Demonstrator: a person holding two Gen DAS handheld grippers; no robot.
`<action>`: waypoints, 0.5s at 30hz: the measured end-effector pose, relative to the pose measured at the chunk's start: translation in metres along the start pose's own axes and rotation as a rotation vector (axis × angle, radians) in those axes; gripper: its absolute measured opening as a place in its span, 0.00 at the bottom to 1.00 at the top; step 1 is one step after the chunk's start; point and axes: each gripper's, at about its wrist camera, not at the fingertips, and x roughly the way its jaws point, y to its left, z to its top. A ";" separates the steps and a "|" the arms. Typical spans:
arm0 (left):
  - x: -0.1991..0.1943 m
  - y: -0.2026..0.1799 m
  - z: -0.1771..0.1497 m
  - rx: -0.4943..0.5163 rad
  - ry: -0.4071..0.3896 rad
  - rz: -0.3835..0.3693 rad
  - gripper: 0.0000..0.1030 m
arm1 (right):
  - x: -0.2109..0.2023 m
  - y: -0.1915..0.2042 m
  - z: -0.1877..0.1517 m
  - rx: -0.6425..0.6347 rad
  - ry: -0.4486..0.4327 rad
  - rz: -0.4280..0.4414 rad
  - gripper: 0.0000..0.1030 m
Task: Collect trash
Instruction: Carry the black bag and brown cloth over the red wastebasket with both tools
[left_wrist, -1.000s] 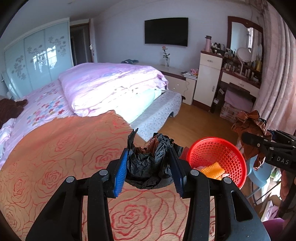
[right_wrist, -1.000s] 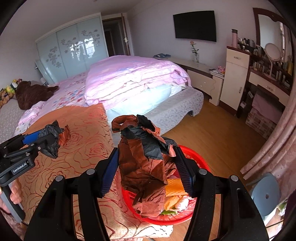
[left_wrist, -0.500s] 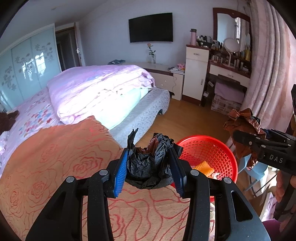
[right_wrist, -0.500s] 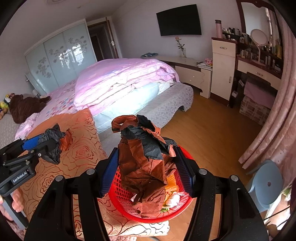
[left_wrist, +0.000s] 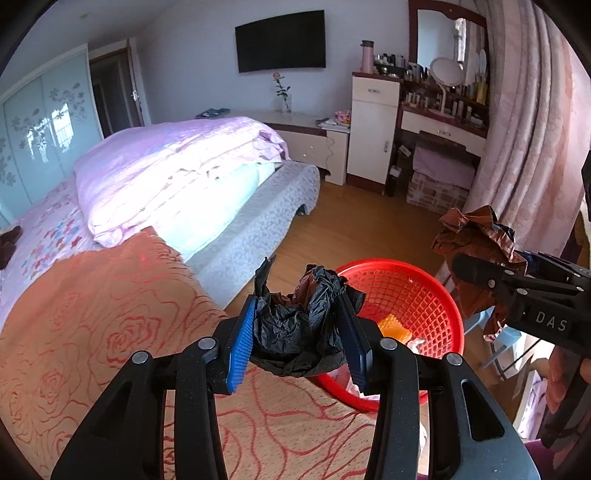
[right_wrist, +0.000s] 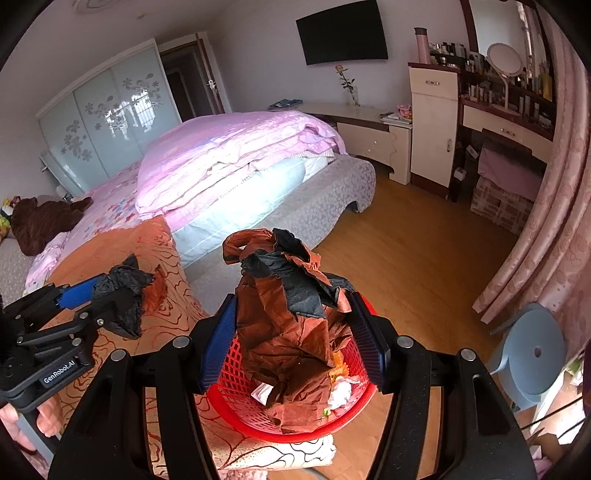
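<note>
The left gripper (left_wrist: 299, 332) clamps one black wad (left_wrist: 295, 328) over the orange blanket's (left_wrist: 92, 332) near edge, just left of one red basket (left_wrist: 436, 291). The right gripper (right_wrist: 293, 343) grips one brown wad (right_wrist: 291, 343) above that basket, apparently clear of its rim.

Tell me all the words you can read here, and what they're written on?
"DAS": on the black body of the right gripper, seen from the left wrist.
"GenRobot.AI": on the black body of the left gripper, seen from the right wrist.
Bottles on the dressing table: labels too small to read.
</note>
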 end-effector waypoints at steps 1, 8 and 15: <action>0.002 -0.001 0.001 0.000 0.005 -0.006 0.40 | 0.001 -0.002 0.000 0.005 0.001 -0.001 0.57; 0.029 -0.019 0.003 0.025 0.058 -0.050 0.40 | 0.006 -0.015 0.000 0.046 0.012 -0.020 0.57; 0.052 -0.028 0.002 0.034 0.112 -0.087 0.41 | 0.011 -0.023 -0.002 0.078 0.022 -0.037 0.57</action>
